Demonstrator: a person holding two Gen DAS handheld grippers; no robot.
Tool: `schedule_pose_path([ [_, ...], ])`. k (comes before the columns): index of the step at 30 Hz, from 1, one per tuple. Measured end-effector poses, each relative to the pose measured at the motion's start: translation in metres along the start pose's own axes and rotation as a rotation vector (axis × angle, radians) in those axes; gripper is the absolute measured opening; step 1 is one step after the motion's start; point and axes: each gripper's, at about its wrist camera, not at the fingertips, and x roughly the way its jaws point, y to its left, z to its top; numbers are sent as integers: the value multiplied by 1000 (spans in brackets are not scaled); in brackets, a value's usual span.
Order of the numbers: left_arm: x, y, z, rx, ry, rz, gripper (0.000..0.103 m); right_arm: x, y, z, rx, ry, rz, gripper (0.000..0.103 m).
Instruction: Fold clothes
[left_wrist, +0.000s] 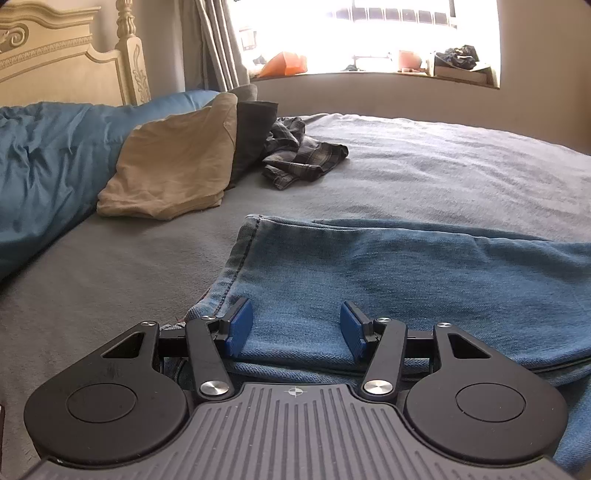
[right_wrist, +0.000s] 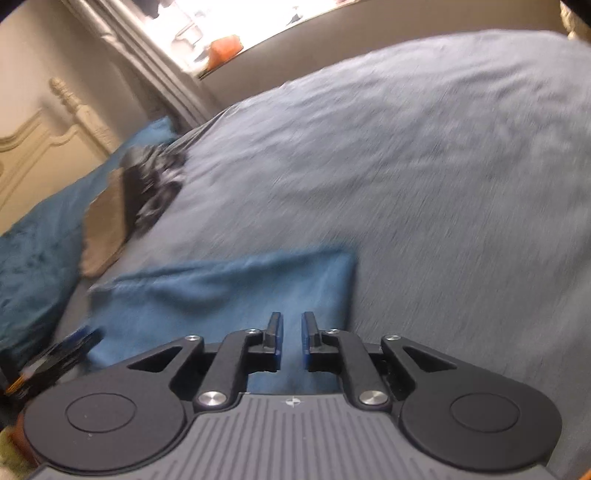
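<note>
One pair of blue jeans (left_wrist: 388, 273) lies folded flat on the grey bedsheet (left_wrist: 443, 166), near the bed's front edge. Left gripper (left_wrist: 295, 326) sits over the denim at 6 o'clock, fingers wide apart, nothing pinched between them. Right gripper (right_wrist: 291, 341), in a blurred view, hovers above the same jeans (right_wrist: 221, 291) with fingers narrowly parted, gripping nothing. At 10 o'clock from the jeans rests a folded tan garment (left_wrist: 173, 162), a dark grey one (left_wrist: 251, 133) behind it, and a crumpled plaid shirt (left_wrist: 299, 151) at 12. A blue duvet (left_wrist: 48, 166) is bunched at 9.
</note>
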Motion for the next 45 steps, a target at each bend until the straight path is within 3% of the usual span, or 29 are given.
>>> schedule_pose_path([
  [5, 1, -1, 0, 3, 0, 2, 53, 12, 14, -28, -123, 51, -77, 21],
  [8, 1, -2, 0, 5, 0, 3, 53, 4, 32, -27, -165, 14, -110, 22],
  [11, 0, -3, 0, 8, 0, 11, 53, -6, 54, -32, -239, -21, -56, 22],
  [15, 0, -5, 0, 9, -2, 18, 53, -5, 74, -49, -321, -37, -20, 31],
  [18, 0, -6, -1, 7, -3, 23, 53, 15, 72, -65, -306, 15, -40, 31],
  [28, -8, -4, 5, -20, -16, 30, 53, 18, 79, -72, -315, -2, -67, 38],
  [32, -25, -9, 11, -22, -56, -7, 53, 20, 81, -75, -323, -2, -68, 41],
  [36, -28, -14, 13, -50, -26, -71, 53, 21, 81, -74, -324, 6, -68, 43],
  [41, -12, -14, 1, -52, 50, -42, 53, 21, 81, -73, -323, 8, -66, 43],
  [45, -14, -18, 1, -26, 28, -22, 53, 22, 83, -72, -324, 14, -68, 47],
])
